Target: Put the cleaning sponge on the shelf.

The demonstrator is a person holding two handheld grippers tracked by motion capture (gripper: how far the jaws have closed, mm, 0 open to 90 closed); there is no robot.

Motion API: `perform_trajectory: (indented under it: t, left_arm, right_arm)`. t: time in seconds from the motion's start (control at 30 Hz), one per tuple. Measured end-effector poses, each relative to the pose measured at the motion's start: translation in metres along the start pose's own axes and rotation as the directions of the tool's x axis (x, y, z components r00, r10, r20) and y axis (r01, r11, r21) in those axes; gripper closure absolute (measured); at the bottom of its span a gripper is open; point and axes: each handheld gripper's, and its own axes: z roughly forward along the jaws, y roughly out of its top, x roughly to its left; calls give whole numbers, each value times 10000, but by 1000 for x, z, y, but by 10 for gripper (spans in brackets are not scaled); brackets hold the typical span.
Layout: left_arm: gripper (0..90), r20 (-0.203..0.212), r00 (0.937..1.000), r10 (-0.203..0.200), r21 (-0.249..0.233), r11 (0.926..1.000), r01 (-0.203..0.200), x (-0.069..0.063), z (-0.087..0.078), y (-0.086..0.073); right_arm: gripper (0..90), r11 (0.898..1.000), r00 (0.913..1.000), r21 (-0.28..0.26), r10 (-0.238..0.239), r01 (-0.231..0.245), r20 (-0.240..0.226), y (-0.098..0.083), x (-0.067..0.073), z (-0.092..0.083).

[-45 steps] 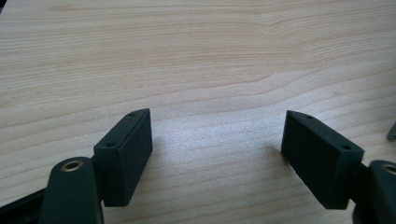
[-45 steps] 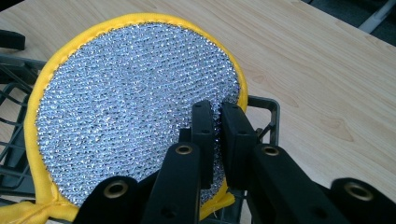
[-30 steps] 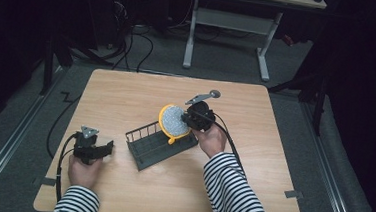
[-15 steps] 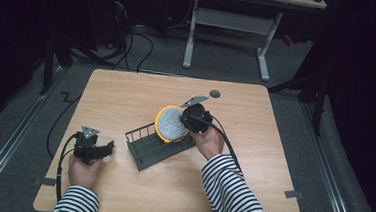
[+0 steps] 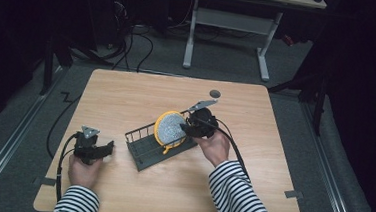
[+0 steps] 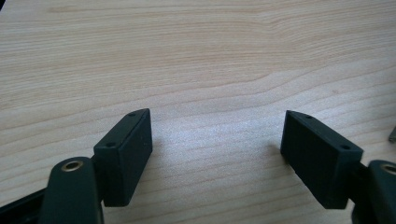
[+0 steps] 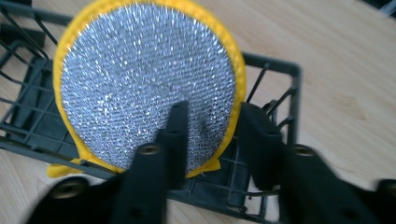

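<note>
The left tongs [image 5: 107,149] rest on the desk [image 5: 141,95] near its front left corner, held in the left hand [image 5: 83,171]. Their jaws stand apart with bare wood between them, and they point toward the right edge.

The rack [image 5: 148,148], a dark wire tray, lies near the middle of the desk, just right of the left tongs but well apart from them. Its long axis runs diagonally, from the front left toward the back right.

The scouring pad [image 5: 169,129], a round silver mesh disc with a yellow rim, stands on edge in the back right end of the rack. Its flat silver face points toward the right tongs and the right edge; its plane lies across the long axis of the rack.

The right tongs [image 5: 183,129], in the right hand [image 5: 215,147], have just been opening. One jaw lies in front of the mesh face and the other beyond the yellow rim; the pads do not press on the pad.

Open desk lies behind the rack up to the back edge and along the whole left side. A small dark disc [image 5: 215,94] lies near the back edge.
</note>
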Motion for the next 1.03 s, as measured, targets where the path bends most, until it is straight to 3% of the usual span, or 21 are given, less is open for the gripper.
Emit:
perform_trajectory:
  t: [0.07, 0.1, 0.17, 0.2, 0.23, 0.27, 0.3, 0.37, 0.4, 0.43, 0.47, 0.5, 0.53, 0.57, 0.6, 0.63, 0.67, 0.7, 1.03]
  left_arm:
    - [253, 2, 10000, -1, 1, 10000, 1, 0, 0, 0]
    - [254, -1, 10000, -1, 4, 10000, 1, 0, 0, 0]
    - [253, 1, 10000, -3, 4, 10000, 3, 0, 0, 0]
    - [253, 1, 10000, -3, 4, 10000, 3, 0, 0, 0]
    - [254, 8, 10000, 3, -1, 10000, -3, 0, 0, 0]
    - [253, 8, 10000, 3, -1, 10000, -3, 0, 0, 0]
    - [253, 8, 10000, 4, 0, 10000, -4, 0, 0, 0]
    - [254, 4, 10000, 6, 0, 10000, -6, 0, 0, 0]
    - [254, 4, 10000, 6, 0, 10000, -6, 0, 0, 0]
    - [254, -12, 10000, 6, -10, 10000, -6, 0, 0, 0]
    - [254, -16, 10000, 9, -9, 10000, -9, 0, 0, 0]
    - [254, -24, 10000, 11, -10, 10000, -11, 0, 0, 0]
    - [254, -24, 10000, 11, -10, 10000, -11, 0, 0, 0]
    - [254, -30, 10000, 14, -10, 10000, -14, 0, 0, 0]
    - [254, -30, 10000, 14, -10, 10000, -14, 0, 0, 0]
    - [254, -28, 10000, 15, -2, 10000, -15, 0, 0, 0]
    - [254, -62, 10000, 7, -19, 10000, -7, -1, 0, 0]
    - [254, -63, 10000, 5, -18, 10000, -5, -1, 0, 0]
    - [255, -67, 10000, 1, -4, 10000, -1, -1, 0, 0]
  right_arm:
    - [537, 9994, 9999, -311, 124, -123, 48, -2, -1, -7]
    - [501, 9952, 9989, -886, 433, -414, 195, -9, -6, -21]
    - [487, 9885, 9949, -1212, 954, -907, 334, -23, -15, -33]
    - [487, 9885, 9949, -1212, 954, -907, 334, -23, -15, -33]
    - [452, 9807, 9864, -1354, 1509, -1410, 654, -44, -27, -40]
    - [452, 9807, 9864, -1354, 1509, -1410, 654, -44, -27, -40]
    - [433, 9685, 9716, -1419, 2187, -2048, 900, -70, -41, -42]
    - [423, 9580, 9534, -1267, 2731, -2573, 1281, -98, -53, -39]
    - [423, 9580, 9534, -1267, 2731, -2573, 1281, -98, -53, -39]
    - [416, 9566, 9468, -1144, 2835, -2681, 1520, -108, -57, -36]
    - [410, 9532, 9326, -863, 3014, -2897, 1984, -127, -63, -32]
    - [405, 9469, 9140, -933, 3214, -3077, 2476, -147, -68, -27]
    - [405, 9469, 9140, -933, 3214, -3077, 2476, -147, -68, -27]
    - [388, 9369, 8931, -1026, 3495, -3342, 2832, -165, -73, -25]
    - [388, 9369, 8931, -1026, 3495, -3342, 2832, -165, -73, -25]
    - [369, 9291, 8760, -1076, 3695, -3538, 3102, -179, -77, -22]
    - [361, 9301, 8743, -1210, 3673, -3468, 3175, -184, -77, -21]
    - [360, 9252, 8661, -1252, 3794, -3582, 3254, -186, -78, -23]
    - [360, 9258, 8649, -1275, 3779, -3558, 3303, -187, -79, -23]
